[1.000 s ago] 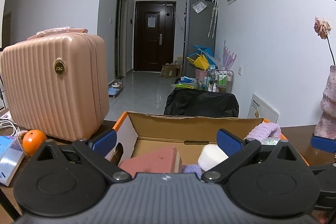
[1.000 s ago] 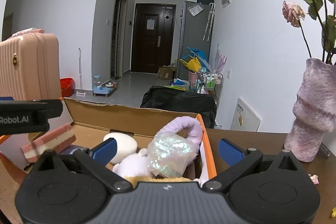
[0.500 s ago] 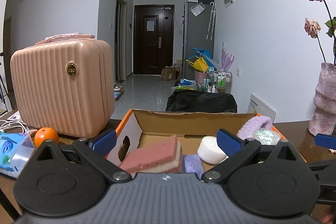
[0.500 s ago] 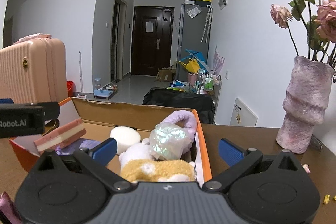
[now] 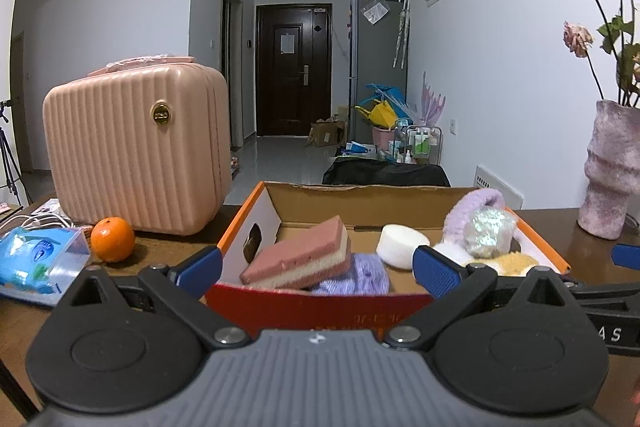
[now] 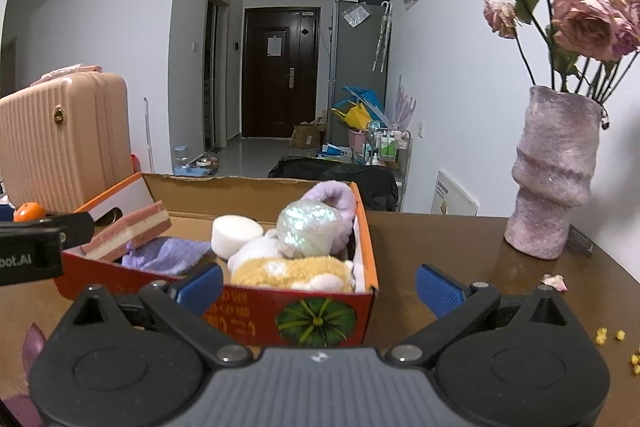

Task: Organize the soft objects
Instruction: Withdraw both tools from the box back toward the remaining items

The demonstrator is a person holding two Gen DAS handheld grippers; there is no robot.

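An orange cardboard box [image 5: 320, 301] [image 6: 366, 239] on the brown table holds soft things: a pink and cream sponge [image 5: 298, 259] [image 6: 128, 229], a purple cloth [image 5: 356, 275] [image 6: 166, 255], a white round puff [image 5: 402, 245] [image 6: 234, 231], a shiny iridescent ball [image 5: 490, 231] [image 6: 310, 225], a lilac fuzzy band [image 5: 476, 203] [image 6: 334, 197] and a yellow plush [image 6: 288, 273]. My left gripper [image 5: 318, 269] is open and empty, just in front of the box. My right gripper [image 6: 318, 283] is open and empty before the box's right front corner.
A pink ribbed case [image 5: 136, 155] [image 6: 64, 143] stands left of the box, with an orange [image 5: 112, 239] and a blue wipes pack [image 5: 36, 259] beside it. A mauve vase of dried roses [image 6: 554, 171] [image 5: 610, 171] stands at right. Yellow crumbs [image 6: 610, 337] lie at the right.
Both grippers have drawn back and risen from over the box, so its front wall and contents now show. Both stay open and empty.
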